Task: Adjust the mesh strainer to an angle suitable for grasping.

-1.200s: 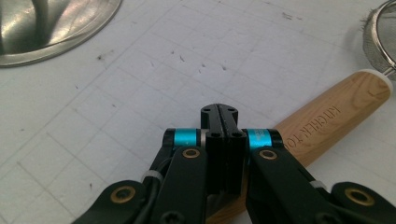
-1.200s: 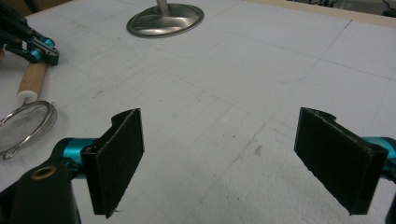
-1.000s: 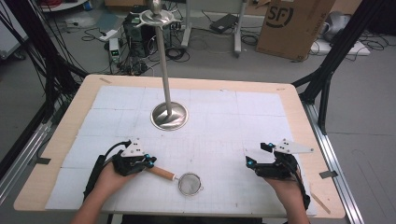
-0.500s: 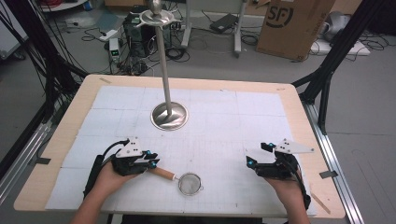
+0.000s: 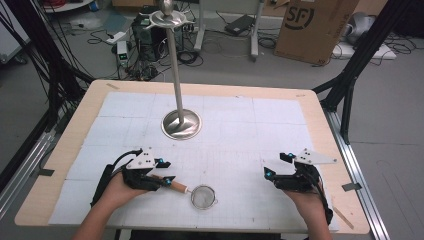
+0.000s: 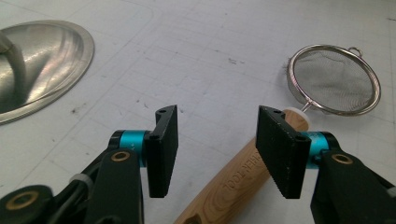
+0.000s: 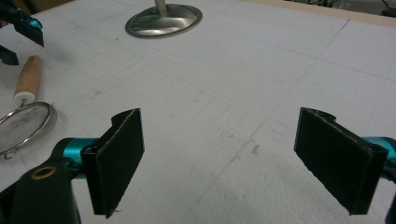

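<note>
Wooden strainer handle (image 6: 238, 179) runs partly behind pad (image 6: 279, 150).

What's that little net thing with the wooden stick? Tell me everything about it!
It's a small strainer: a round metal rim with a fine mesh bowl, a tiny wire loop on the far edge, and a light wooden handle with printed letters. It lies on the white table cover. The handle lies between the left hand-held gripper's open jaws, unpinched.

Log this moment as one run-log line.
left gripper: jaws just opening, pads off strainer handle | strainer: lying on table | right gripper: open, nothing between jaws
</note>
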`<state>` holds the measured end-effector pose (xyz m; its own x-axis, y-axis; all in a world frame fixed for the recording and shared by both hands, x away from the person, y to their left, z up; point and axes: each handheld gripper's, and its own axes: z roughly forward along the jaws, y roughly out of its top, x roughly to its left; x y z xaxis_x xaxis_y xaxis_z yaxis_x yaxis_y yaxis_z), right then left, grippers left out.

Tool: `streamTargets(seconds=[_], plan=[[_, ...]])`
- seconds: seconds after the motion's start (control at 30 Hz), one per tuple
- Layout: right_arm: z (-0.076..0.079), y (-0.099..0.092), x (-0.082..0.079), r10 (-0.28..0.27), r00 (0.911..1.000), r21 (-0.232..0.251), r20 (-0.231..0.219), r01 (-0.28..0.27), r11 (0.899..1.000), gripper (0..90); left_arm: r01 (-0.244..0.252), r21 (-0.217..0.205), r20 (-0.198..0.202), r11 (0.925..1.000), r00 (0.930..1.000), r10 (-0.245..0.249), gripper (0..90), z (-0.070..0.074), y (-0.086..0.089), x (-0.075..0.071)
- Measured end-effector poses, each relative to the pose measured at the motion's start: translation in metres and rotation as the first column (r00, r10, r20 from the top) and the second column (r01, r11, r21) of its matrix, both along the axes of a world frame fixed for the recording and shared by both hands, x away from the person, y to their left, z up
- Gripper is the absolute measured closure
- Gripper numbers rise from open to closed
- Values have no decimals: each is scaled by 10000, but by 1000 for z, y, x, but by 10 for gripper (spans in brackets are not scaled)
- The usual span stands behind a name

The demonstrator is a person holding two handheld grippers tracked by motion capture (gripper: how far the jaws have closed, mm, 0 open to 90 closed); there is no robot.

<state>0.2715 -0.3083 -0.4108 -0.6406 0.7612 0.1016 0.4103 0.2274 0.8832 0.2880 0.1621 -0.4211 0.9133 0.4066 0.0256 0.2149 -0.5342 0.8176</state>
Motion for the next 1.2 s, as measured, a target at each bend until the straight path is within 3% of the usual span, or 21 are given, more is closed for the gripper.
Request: streamTargets(seconds=[0.1, 0.2, 0.33, 0.63, 0.77, 0.97, 1.2], plan=[[0, 0, 0, 13, 10000, -2, -6, -13, 10000, 147, 208, 108, -99, 9997, 9997, -207, 451, 1, -3, 0], [0, 0, 0, 22, 10000, -35, -9, -22, 10000, 147, 691, 645, -244, 9955, 9974, -676, 427, -2, -10, 0], [0, 0, 0, 12, 10000, -7, -4, -12, 10000, 147, 913, 865, -343, 9921, 9955, -887, 407, -5, -15, -1], [-1, 0, 1, 107, 9999, -25, -42, -107, 9999, 147, 1068, 1086, -584, 9883, 9932, -1009, 373, -10, -17, 1], [-1, 0, 1, 140, 9999, -4, -47, -140, 9999, 146, 1423, 1385, -756, 9801, 9883, -1328, 371, -15, -22, 2], [0, -1, 0, 115, 9999, 38, -74, -114, 9999, 147, 1624, 1549, -809, 9745, 9852, -1513, 365, -17, -25, 1], [0, -1, 1, 140, 9999, 7, -60, -140, 9999, 146, 1799, 1506, -927, 9721, 9815, -1673, 411, -17, -27, 1]])
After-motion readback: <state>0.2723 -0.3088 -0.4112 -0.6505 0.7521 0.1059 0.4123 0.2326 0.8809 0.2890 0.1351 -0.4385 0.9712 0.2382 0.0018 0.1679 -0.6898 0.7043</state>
